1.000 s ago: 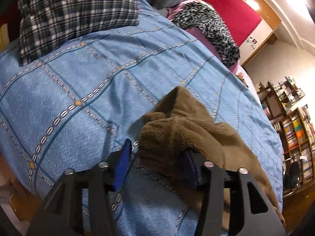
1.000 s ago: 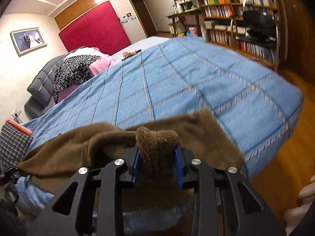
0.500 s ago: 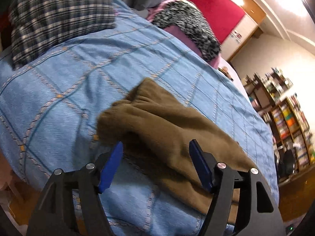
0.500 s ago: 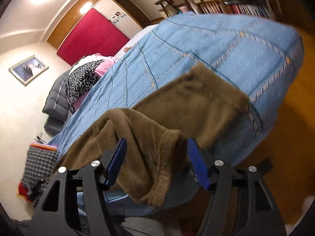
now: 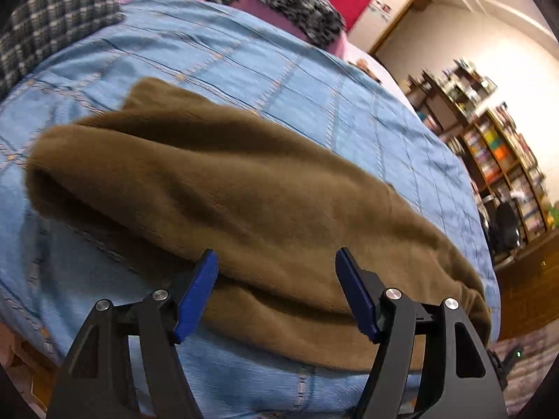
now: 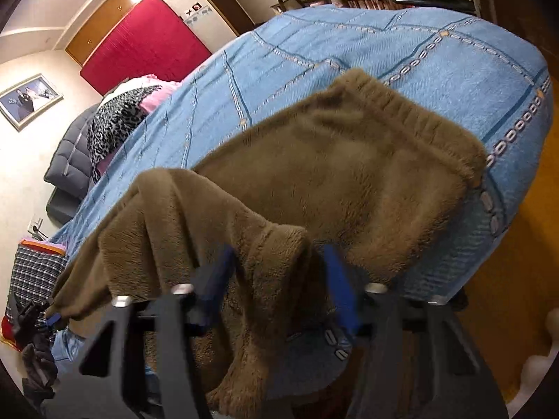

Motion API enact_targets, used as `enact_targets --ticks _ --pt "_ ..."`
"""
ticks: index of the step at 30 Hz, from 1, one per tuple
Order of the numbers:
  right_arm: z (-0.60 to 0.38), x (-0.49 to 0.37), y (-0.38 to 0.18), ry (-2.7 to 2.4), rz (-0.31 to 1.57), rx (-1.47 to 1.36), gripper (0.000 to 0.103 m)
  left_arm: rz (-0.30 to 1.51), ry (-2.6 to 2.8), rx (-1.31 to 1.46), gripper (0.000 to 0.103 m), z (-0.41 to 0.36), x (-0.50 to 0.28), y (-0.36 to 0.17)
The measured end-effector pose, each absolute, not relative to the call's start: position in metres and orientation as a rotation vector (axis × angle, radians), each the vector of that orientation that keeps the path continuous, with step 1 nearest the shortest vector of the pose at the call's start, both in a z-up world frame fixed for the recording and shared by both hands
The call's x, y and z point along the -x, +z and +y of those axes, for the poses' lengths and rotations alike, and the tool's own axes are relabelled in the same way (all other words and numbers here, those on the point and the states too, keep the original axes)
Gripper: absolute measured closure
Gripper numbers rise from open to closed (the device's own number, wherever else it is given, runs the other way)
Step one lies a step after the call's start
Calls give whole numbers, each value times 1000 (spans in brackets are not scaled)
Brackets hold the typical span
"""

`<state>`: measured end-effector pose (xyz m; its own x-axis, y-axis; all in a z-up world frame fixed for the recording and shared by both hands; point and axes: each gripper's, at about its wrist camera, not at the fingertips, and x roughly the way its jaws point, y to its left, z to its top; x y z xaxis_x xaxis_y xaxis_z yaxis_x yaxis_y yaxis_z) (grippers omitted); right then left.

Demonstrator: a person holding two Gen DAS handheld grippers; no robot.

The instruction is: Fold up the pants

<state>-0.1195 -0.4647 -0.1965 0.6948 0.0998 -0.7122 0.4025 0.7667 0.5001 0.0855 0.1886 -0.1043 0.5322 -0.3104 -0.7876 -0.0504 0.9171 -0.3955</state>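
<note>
The brown fleece pants [image 5: 244, 188] lie along the near edge of the bed, on the blue quilted bedspread with its chain-pattern grid [image 5: 314, 94], folded lengthwise so one leg rests on the other; the ribbed elastic waistband [image 6: 415, 115] sits toward the right-hand corner of the mattress, and a loose flap of leg [image 6: 223, 244] droops over the edge. The left gripper [image 5: 276, 289] hovers just at the near fold with its jaws spread wide and nothing between them. The right gripper [image 6: 276, 276] also has its jaws apart, with the hanging flap draped between them but not pinched, as far as the blurred view shows. This fabric looks thick, plush and limp: light enough to lift easily, yet it will sag and slide under its own drape, and a shallow pinch may slip off the pile. The safest holds are probably the firmer waistband on the right and the doubled leg hems on the left, gripping both layers together so the fold carries over evenly.
</note>
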Motion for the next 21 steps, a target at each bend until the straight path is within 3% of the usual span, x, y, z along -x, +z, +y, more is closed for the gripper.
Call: enact_targets --ticks 2,4,13,21 --pt "-462 118 -194 -194 796 -672 79 1024 -200 376 34 171 -86 -108" --pt "-459 118 -184 -202 779 -631 82 1042 -236 350 34 154 -87 -110" --pt "-487 96 -130 -325 662 -443 83 1074 -291 341 34 124 -83 -112" --pt "-522 35 -154 -392 700 -386 84 1096 -310 340 34 111 -78 -119"
